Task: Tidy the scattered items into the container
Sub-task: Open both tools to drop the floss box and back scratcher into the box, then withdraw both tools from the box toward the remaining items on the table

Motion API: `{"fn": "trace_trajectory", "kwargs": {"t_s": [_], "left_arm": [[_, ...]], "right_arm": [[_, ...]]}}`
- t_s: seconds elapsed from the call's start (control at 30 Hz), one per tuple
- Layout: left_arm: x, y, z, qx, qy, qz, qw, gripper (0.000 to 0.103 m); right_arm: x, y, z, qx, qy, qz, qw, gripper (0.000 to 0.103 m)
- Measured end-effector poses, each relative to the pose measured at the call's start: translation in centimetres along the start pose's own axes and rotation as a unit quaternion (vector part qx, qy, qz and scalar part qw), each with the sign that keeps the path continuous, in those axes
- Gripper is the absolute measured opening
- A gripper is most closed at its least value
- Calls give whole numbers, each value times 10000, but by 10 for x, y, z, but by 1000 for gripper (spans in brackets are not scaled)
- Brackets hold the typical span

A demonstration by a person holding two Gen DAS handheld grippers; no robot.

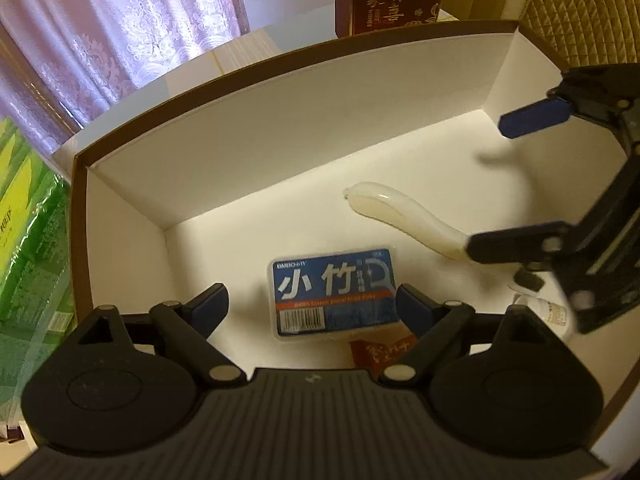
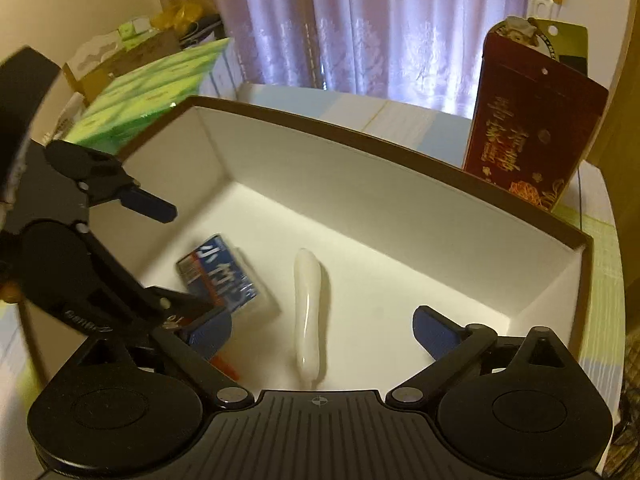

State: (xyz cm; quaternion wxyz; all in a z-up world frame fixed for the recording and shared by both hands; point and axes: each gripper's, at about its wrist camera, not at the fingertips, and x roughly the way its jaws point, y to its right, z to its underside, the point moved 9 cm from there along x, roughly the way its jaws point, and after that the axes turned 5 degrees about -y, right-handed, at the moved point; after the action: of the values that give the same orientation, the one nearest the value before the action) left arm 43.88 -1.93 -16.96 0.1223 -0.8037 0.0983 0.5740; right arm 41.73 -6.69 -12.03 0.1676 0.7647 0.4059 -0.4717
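Two hand-held claws hang over a brown-rimmed, white-lined cardboard box (image 1: 280,128) on a pale table (image 2: 408,118). The left claw (image 1: 312,300) is spread wide and empty; straight ahead of it, between its blue-padded fingertips (image 1: 210,308), a clear plastic case with a blue dental-floss label (image 1: 334,290) lies flat on the box floor. The right claw (image 2: 322,328) is likewise spread wide and grips nothing; directly before it, between its fingertips, a long white curved plastic piece (image 2: 307,300) rests on the box floor, with the blue-labelled case just to its left. A red-and-orange sachet (image 1: 380,354) lies under the left claw's right finger. Beyond the box, a dark red carton with gold characters (image 2: 532,140) stands ahead and to the right of the right claw, and a green wrapped package (image 2: 148,108) sits ahead and to its left.
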Motion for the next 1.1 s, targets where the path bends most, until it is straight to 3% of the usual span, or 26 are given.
{"fn": "trace_trajectory", "kwargs": {"t_s": [0.3, 0.7, 1.1], "left_arm": [[-22, 8, 6, 8, 143, -57, 9999, 93], [-61, 21, 28, -232, 222, -182, 9993, 98], [-113, 36, 62, -238, 558, -261, 9978, 98]], "right_arm": [[-27, -18, 26, -346, -185, 42, 9992, 102], [-63, -32, 39, -202, 119, 222, 9995, 102], [-104, -53, 59, 127, 537, 392, 9977, 102]]}}
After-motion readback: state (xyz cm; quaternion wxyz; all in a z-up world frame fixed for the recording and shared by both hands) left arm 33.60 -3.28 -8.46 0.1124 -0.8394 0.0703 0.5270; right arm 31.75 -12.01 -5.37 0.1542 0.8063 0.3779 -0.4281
